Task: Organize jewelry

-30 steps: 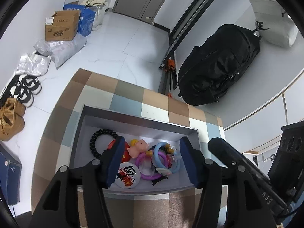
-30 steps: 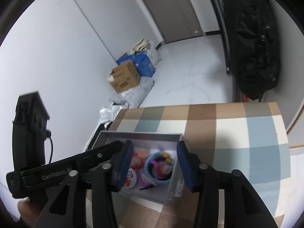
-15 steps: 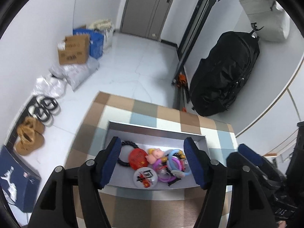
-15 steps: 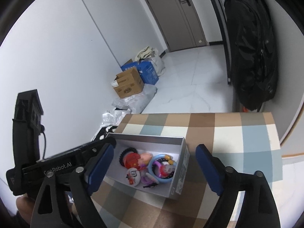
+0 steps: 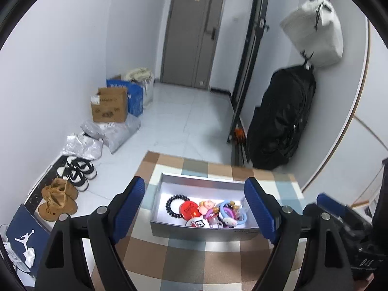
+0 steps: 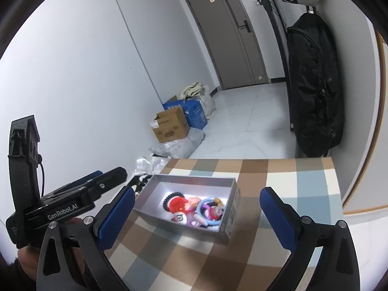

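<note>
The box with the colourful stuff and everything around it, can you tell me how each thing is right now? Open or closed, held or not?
Grey rectangular cardboard box: lidless, resting on the checked tablecloth.
Black beaded bracelet: lying inside the box, untouched.
Round red badge: lying flat in the box.
Left gripper: jaws just been opening, nothing between them.
Right gripper: jaws just been opening, holding nothing.
Grey door: closed.
Brown cardboard carton: flaps open.

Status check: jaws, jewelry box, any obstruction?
Left gripper and right gripper: jaws have just been opening, nothing between them. Grey box on checkered cloth, trinkets piled inside. Nothing in the way.
</note>
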`<state>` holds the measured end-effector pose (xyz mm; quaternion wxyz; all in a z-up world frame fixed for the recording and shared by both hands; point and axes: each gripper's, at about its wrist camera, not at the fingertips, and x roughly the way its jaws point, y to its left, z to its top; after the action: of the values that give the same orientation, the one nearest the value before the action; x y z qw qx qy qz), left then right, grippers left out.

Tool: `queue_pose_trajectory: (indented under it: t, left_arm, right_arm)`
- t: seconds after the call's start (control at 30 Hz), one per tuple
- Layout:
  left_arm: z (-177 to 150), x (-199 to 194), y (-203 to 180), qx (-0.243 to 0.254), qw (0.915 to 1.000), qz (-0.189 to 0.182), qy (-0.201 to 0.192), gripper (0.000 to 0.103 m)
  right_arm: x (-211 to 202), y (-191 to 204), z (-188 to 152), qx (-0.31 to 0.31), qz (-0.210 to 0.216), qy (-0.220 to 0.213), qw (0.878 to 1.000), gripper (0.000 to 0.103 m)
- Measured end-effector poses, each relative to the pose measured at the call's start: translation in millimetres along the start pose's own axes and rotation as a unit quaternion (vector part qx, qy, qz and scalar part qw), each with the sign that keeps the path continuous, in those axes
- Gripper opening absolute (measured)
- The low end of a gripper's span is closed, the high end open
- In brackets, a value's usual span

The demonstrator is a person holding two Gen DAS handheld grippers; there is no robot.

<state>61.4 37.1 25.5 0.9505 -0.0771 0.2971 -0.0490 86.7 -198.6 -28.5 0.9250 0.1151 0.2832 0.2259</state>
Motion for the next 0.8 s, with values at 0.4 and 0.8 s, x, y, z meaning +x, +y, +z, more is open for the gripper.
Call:
queue_pose_trajectory:
  t: [0.4,0.8]
  left_arm:
    - [-15,-29,-1,0.005,0.9997,0.017,-0.016,0.082]
    - [-51,-37,-3,0.019,0.9983,0.036,-0.042,0.082]
  right_arm:
    - [-40,16,-14,-0.036,-0.013,-0.026,0.999,0.103]
    - [-60,6,-42,-0.043,-0.028,-0.041,0.998,0.103]
